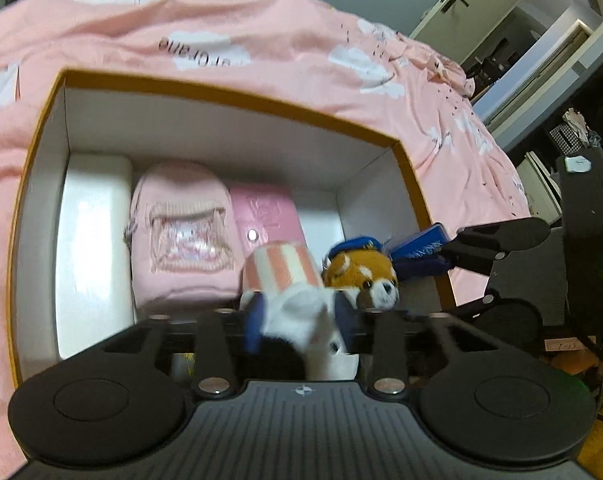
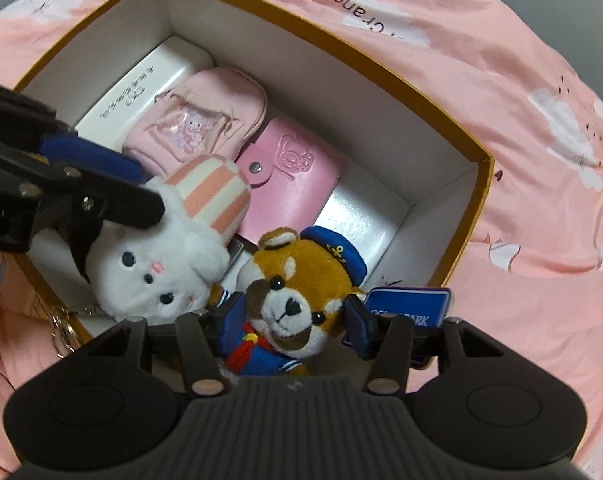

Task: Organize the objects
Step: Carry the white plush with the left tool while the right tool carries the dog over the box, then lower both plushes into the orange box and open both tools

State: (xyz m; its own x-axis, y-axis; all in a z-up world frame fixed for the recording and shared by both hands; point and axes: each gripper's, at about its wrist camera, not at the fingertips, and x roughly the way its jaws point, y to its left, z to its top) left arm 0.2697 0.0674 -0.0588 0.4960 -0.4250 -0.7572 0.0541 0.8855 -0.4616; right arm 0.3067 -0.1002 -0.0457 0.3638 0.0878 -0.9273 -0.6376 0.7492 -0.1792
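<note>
Pink bedding printed with white clouds point(image 2: 521, 128) covers the bed, and an open box with an orange rim point(image 2: 486, 184) sits sunk into it. Along the box floor lie a white case point(image 2: 141, 80), a pale pink pouch point(image 2: 197, 116) and a pink snap wallet point(image 2: 293, 176), side by side.

Both hand-held tools are down at the near wall of the box, each with a soft toy. The left gripper point(image 1: 297, 320) has the white bunny with the striped ears point(image 2: 157, 268) between its blue pads; the picture from that side is blurred, and I cannot tell whether the pads press on the plush or have let go. The right gripper point(image 2: 297, 320) straddles the fox in the sailor cap point(image 2: 297, 280) at its head, with the pads close against the cheeks, though whether they squeeze or only flank it is not clear to me. A blue tag point(image 2: 409, 308) hangs just beside the right pad.

The step looks like setting both toys into the free strip of floor nearest the tools. To do it well, I would lower each toy until it rests on the cardboard before spreading the pads, keep the bunny's key ring point(image 2: 63, 332) inside the rim, not draped over it, and lift straight up so the fur does not snag.
</note>
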